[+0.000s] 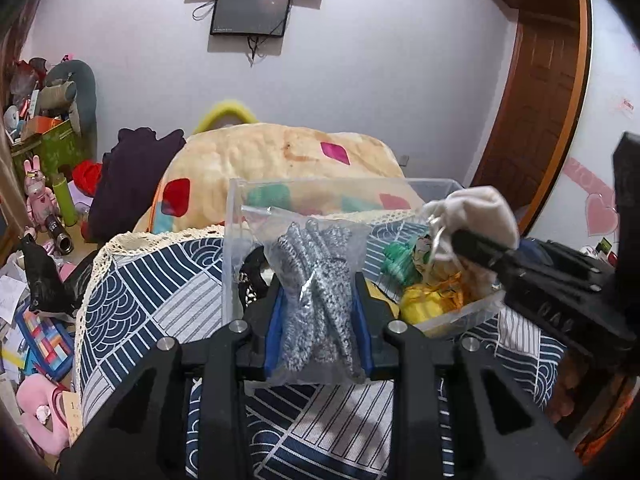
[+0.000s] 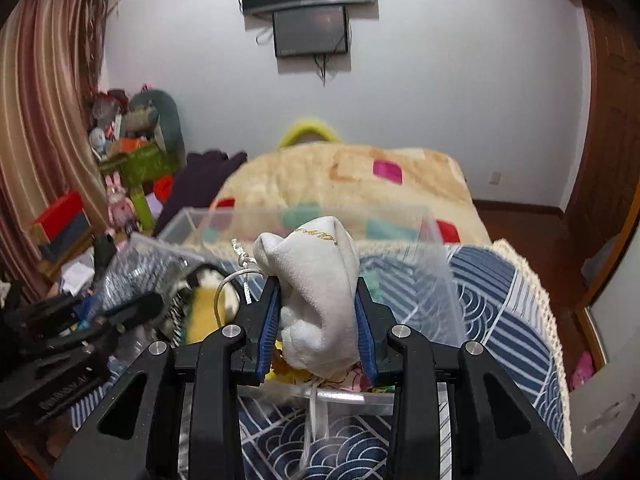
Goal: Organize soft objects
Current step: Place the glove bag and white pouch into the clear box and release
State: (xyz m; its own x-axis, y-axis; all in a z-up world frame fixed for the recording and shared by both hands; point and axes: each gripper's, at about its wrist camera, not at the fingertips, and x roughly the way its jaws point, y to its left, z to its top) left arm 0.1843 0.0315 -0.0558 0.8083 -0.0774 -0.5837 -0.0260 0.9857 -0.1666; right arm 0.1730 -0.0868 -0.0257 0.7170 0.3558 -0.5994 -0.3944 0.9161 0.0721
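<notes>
My left gripper point(image 1: 319, 300) is shut on a clear plastic bag of grey knit fabric point(image 1: 318, 296) and holds it over the near edge of a clear plastic box point(image 1: 240, 216). My right gripper point(image 2: 318, 304) is shut on a white cloth drawstring pouch point(image 2: 316, 280) and holds it above the same clear box point(image 2: 436, 248). The pouch also shows in the left wrist view point(image 1: 472, 216), at the right. Inside the box lie a yellow soft item point(image 1: 420, 304), a green item point(image 1: 396, 260) and a black-and-white item point(image 1: 252, 276). The left gripper shows in the right wrist view point(image 2: 132, 308) at the left.
The box stands on a blue-and-white patterned cloth point(image 1: 152, 280) with a lace edge. Behind it lies a cream blanket point(image 1: 280, 160) with coloured patches. Clutter, toys and boxes point(image 1: 40, 200) fill the floor at the left. A wooden door point(image 1: 536, 80) is at the right.
</notes>
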